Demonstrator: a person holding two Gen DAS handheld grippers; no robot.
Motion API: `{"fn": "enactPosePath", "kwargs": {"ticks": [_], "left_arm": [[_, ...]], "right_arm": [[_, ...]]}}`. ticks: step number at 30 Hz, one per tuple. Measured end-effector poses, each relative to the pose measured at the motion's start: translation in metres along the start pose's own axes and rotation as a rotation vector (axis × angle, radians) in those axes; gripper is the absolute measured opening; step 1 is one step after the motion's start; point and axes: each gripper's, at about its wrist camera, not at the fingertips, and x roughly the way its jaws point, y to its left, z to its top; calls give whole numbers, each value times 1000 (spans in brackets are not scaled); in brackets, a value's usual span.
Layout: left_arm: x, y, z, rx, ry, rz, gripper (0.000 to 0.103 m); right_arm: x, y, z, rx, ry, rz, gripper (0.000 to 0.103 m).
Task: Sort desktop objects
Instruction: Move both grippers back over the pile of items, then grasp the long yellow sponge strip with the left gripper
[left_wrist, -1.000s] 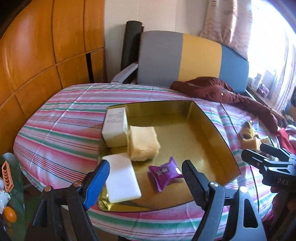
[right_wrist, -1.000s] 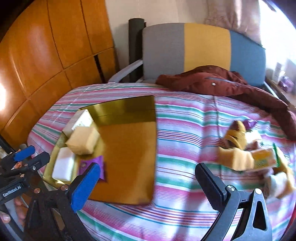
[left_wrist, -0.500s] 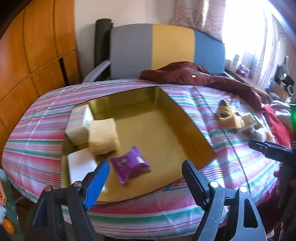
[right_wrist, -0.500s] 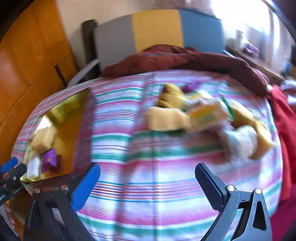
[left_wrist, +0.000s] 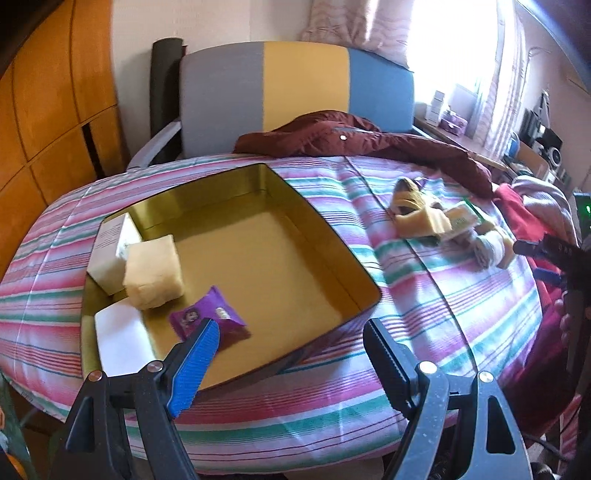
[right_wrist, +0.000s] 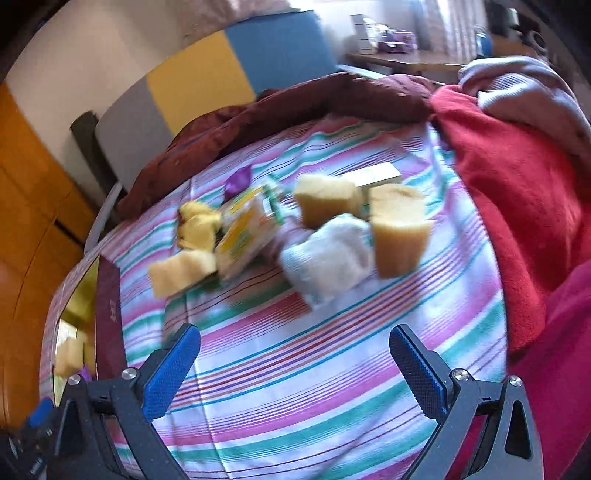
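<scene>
A gold tray (left_wrist: 354, 269) lies on the striped cloth and holds a white box (left_wrist: 109, 251), a yellow sponge (left_wrist: 153, 271), a white pad (left_wrist: 120, 338) and a purple packet (left_wrist: 207, 317). My left gripper (left_wrist: 291, 334) is open and empty over the tray's near edge. A pile of loose objects (left_wrist: 443, 225) lies to the right. In the right wrist view the pile shows yellow sponges (right_wrist: 399, 229), a white cloth (right_wrist: 328, 254) and a yellow-green box (right_wrist: 245, 236). My right gripper (right_wrist: 295, 354) is open and empty, short of the pile.
A dark red jacket (left_wrist: 354, 138) lies at the table's back. Red and pink cloth (right_wrist: 517, 206) lies right of the pile. A grey, yellow and blue chair back (left_wrist: 295, 85) stands behind the table. Wooden panels (left_wrist: 48, 96) are on the left.
The right gripper has swung right from the tray to face the pile of loose objects. The left gripper has also turned right, so the tray sits further left in its view.
</scene>
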Motion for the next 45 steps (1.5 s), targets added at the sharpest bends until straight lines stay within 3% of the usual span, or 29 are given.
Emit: {"fn": "enactPosePath", "kwargs": {"ticks": [6,12,21,26,30,34,40,45], "left_arm": [[0,-18,1,49,1,-35,82],[4,-32,9,48,23,-114,82],[8,-57,23,77,31,-179,82],[16,-70,37,66,48,-236,82],[31,-78,47,27,88,-285,82],[44,-86,54,20,109,-279,82],[58,-91,61,8,124,-276,82],[65,-98,68,15,130,-278,82]], "right_arm": [[0,-13,10,-4,4,-32,103],[7,-17,19,10,24,18,103],[28,24,55,-224,6,11,103],[46,28,80,-194,-9,96,103],[64,31,103,-168,-23,218,103],[83,35,115,-143,-5,314,103],[107,33,118,-79,66,415,103],[99,44,112,-112,136,600,103]]}}
